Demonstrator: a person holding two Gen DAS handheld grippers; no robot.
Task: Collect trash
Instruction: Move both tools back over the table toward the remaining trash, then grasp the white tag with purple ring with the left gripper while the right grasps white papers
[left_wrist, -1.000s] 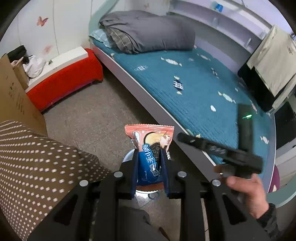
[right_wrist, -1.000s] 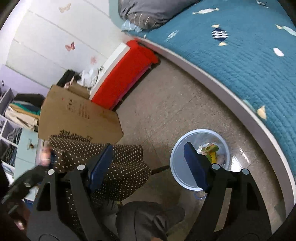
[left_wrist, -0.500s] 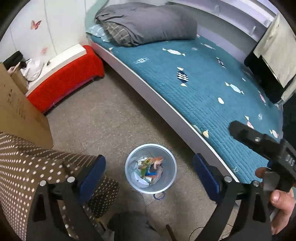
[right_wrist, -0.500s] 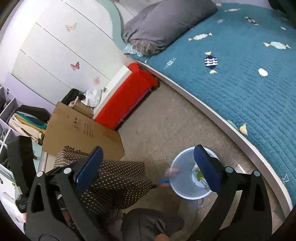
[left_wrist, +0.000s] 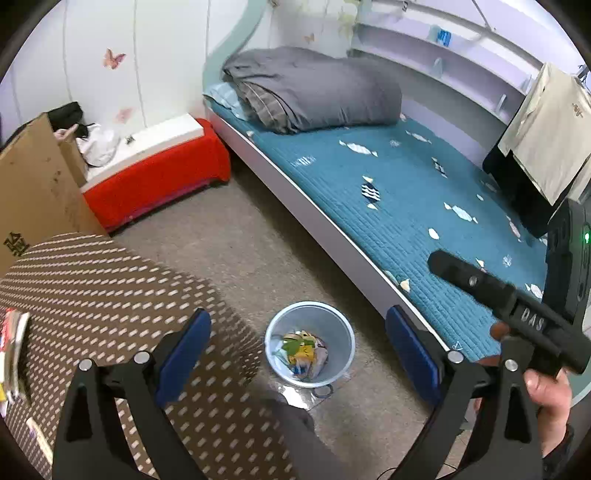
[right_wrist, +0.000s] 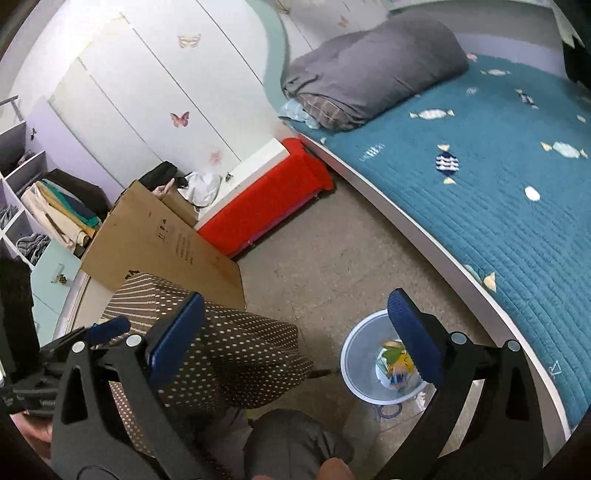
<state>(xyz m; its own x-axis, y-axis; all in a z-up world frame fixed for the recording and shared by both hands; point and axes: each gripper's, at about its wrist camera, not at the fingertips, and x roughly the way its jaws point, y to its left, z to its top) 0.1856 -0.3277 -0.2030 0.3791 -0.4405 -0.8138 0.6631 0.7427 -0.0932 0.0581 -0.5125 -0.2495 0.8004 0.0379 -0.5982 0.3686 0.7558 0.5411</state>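
Left wrist view: left gripper (left_wrist: 297, 341) and right gripper (right_wrist: 295, 332) both spread wide, nothing held, above bin (left_wrist: 341, 345)

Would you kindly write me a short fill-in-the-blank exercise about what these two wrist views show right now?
1. The left gripper is ____, holding nothing between its blue pads.
2. The crumpled wrappers lie inside the pale blue ____ on the floor.
3. The folded grey duvet rests on the ____ bed cover.
4. The cloth draped over the low box beside the bed is ____.

Missing words: open; bin; teal; red
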